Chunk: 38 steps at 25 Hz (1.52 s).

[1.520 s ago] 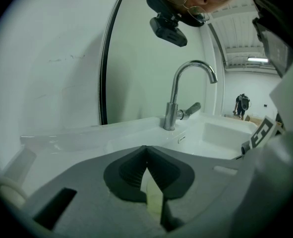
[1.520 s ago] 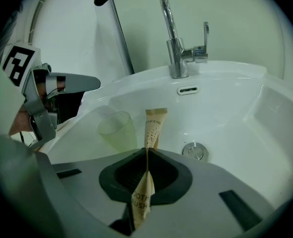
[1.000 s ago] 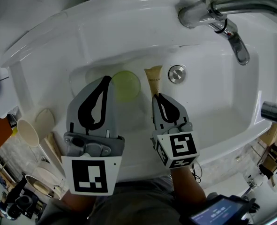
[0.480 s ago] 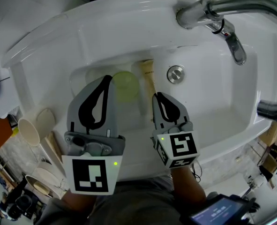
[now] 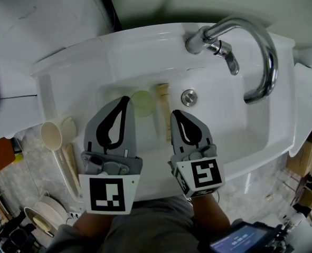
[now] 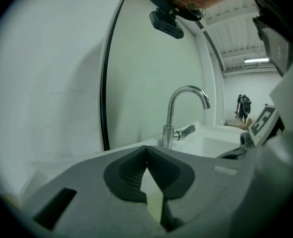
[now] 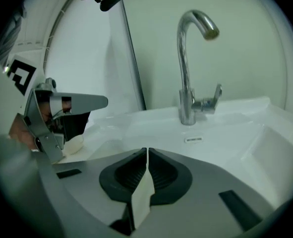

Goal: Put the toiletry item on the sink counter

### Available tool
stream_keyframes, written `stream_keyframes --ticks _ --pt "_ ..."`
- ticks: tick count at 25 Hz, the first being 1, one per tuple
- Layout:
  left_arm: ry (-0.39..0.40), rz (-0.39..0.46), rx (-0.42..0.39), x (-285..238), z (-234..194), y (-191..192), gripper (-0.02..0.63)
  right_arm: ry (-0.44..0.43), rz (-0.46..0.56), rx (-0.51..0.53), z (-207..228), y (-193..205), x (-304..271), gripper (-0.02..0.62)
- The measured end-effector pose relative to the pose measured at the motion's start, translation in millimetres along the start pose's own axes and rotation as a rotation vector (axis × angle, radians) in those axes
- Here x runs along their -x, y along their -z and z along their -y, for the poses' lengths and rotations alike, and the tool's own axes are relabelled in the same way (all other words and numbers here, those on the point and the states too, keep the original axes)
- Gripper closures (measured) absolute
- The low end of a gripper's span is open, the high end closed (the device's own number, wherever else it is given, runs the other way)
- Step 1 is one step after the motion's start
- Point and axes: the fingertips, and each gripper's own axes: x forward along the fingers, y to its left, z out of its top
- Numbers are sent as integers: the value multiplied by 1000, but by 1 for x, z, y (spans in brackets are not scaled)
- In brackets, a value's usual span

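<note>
A cream toiletry tube [image 5: 162, 108] lies in the white sink basin [image 5: 224, 115], left of the drain [image 5: 188, 97]. Beside it sits a round pale-green item [image 5: 142, 102], partly hidden by my left gripper [image 5: 125, 98]. That gripper hovers shut and empty over the basin's near left side. My right gripper [image 5: 175, 113] is also shut and empty, its tip just right of the tube's lower half. In the left gripper view the shut left gripper [image 6: 146, 148] faces the faucet [image 6: 178, 113]. The right gripper view shows the shut right gripper [image 7: 146, 150] above the basin.
A chrome faucet [image 5: 235, 41] arches over the back right of the sink. The flat sink rim [image 5: 71, 73] runs along the back and left. Left of the sink, lower down, are a cream scoop [image 5: 53, 136], an orange object [image 5: 2, 154] and stacked bowls [image 5: 39, 215].
The head view has pulled back and tilted up, so the sink looks smaller and the whole faucet shows. Both grippers stay shut over the basin; the tube and green item have not moved.
</note>
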Motion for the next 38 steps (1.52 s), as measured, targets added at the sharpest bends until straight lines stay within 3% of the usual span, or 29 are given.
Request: stream_keyframes --ticks 9,17,29,38 --pt "-42 180 -67 59 17 -85 595 -36 299 142 -42 -120 73 577" --pt "-53 262 -137 103 39 -136 595 -21 440 223 -64 -180 135 577" --pt "-70 318 -166 128 47 -160 595 -20 543 302 -86 -208 169 581" --pt "-75 318 -171 129 49 -158 595 -29 542 297 -88 -205 170 581"
